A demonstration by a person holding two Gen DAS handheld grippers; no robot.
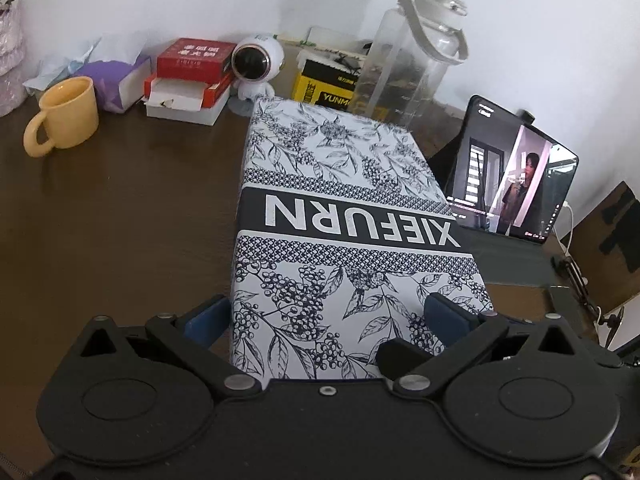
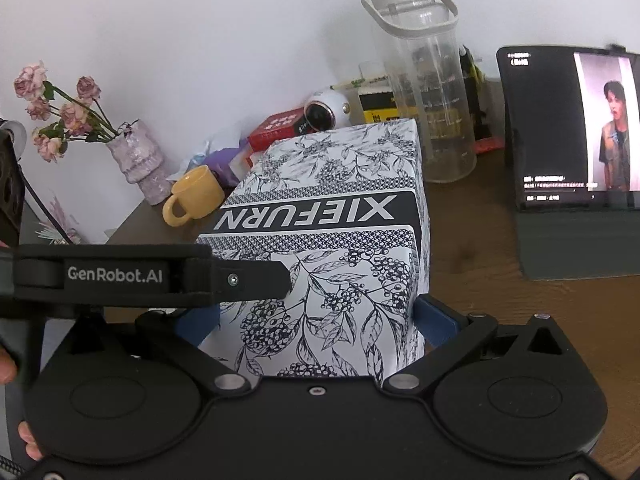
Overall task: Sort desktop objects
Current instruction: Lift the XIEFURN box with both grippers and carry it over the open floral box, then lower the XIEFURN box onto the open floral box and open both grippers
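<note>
A long white box with a dark floral print and the word XIEFURN (image 1: 340, 216) lies on the brown desk (image 1: 120, 208). My left gripper (image 1: 326, 316) is shut on the box's near end, one blue pad (image 1: 206, 322) on its left side and the other on top near its right edge. In the right wrist view the same box (image 2: 332, 240) sits between my right gripper's (image 2: 316, 320) blue pads (image 2: 434, 320), gripped at its near end. The left gripper's black body (image 2: 116, 276) crosses that view at left.
A yellow mug (image 1: 64, 114), red and white boxes (image 1: 188, 76), a small white astronaut figure (image 1: 256, 66), a yellow box (image 1: 324, 84) and a tall clear bottle (image 1: 412, 56) stand at the back. A tablet (image 1: 516, 184) plays video at right. A vase of dried roses (image 2: 136, 160) stands far left.
</note>
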